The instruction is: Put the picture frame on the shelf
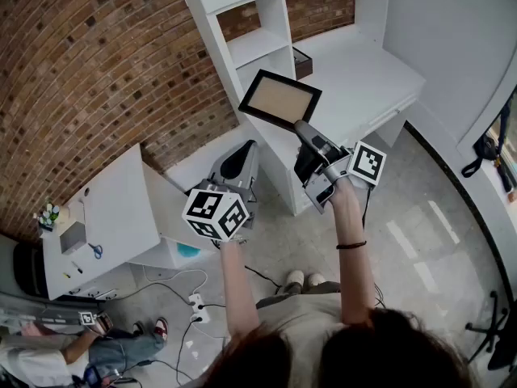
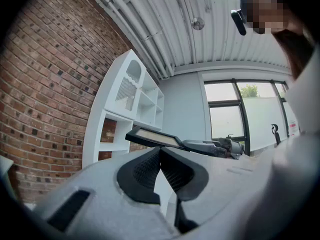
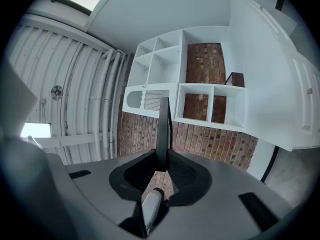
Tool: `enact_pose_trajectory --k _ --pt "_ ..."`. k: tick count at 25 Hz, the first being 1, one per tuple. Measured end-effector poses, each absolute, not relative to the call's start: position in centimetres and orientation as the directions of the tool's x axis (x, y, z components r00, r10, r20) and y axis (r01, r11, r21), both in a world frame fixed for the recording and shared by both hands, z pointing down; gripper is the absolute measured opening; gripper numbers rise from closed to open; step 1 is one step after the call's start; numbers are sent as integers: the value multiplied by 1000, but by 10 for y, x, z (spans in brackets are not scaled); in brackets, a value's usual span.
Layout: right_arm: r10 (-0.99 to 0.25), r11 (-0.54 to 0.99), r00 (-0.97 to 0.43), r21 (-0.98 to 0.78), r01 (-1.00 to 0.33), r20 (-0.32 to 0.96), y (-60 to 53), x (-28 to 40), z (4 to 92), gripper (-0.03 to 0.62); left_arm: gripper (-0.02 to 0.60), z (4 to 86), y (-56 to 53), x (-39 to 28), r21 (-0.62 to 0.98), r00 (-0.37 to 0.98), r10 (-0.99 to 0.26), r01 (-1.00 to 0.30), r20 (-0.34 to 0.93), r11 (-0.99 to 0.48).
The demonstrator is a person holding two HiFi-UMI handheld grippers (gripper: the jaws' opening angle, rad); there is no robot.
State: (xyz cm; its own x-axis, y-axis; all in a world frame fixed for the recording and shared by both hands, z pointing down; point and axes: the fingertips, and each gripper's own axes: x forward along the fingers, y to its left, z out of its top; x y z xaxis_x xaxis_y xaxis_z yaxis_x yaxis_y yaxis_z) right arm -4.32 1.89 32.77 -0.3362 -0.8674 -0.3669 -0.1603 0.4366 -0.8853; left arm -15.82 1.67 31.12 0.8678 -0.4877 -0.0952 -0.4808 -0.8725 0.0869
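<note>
Midway: lifted clear, not yet shelved.
Right tongs (image 3: 162,160) are clamped on one edge of the black-rimmed rectangular picture frame with a tan panel (image 1: 280,99), holding it in the air at their 12 o'clock, short of the white cubby shelf unit (image 1: 255,47) beyond. Left tongs (image 2: 160,151), closed and empty, hang at 8 o'clock of the frame. Setting it on a shelf remains.

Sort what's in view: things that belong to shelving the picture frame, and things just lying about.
Belongs to the job:
picture frame, clamped in the right gripper
white shelf unit

Lying about:
scissors on the side table
dark box on the desk
power strip on the floor
left gripper, shut and empty
</note>
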Motion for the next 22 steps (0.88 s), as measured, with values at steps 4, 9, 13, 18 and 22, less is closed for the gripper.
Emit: enact_pose_trajectory --k 4,9,13,18,22 --pt "-866 437 -338 -886 -157 -368 19 -38 328 71 11 312 18 -152 86 867 -490 -484 -91 -871" --pt "-865 435 -343 -887 -154 -365 23 -32 332 71 11 316 22 -145 80 863 -499 -493 -84 -866" --pt "-870 424 -341 -894 -148 -356 27 -25 336 72 11 321 25 -138 78 860 -506 -501 -68 -862" --pt "-881 399 -329 -907 -131 -340 35 -9 345 72 11 326 29 -126 93 853 -518 -512 -63 -854" --pt "-889 381 -327 -913 -144 -320 39 1 348 72 11 331 36 -117 102 855 -516 -510 -54 -854"
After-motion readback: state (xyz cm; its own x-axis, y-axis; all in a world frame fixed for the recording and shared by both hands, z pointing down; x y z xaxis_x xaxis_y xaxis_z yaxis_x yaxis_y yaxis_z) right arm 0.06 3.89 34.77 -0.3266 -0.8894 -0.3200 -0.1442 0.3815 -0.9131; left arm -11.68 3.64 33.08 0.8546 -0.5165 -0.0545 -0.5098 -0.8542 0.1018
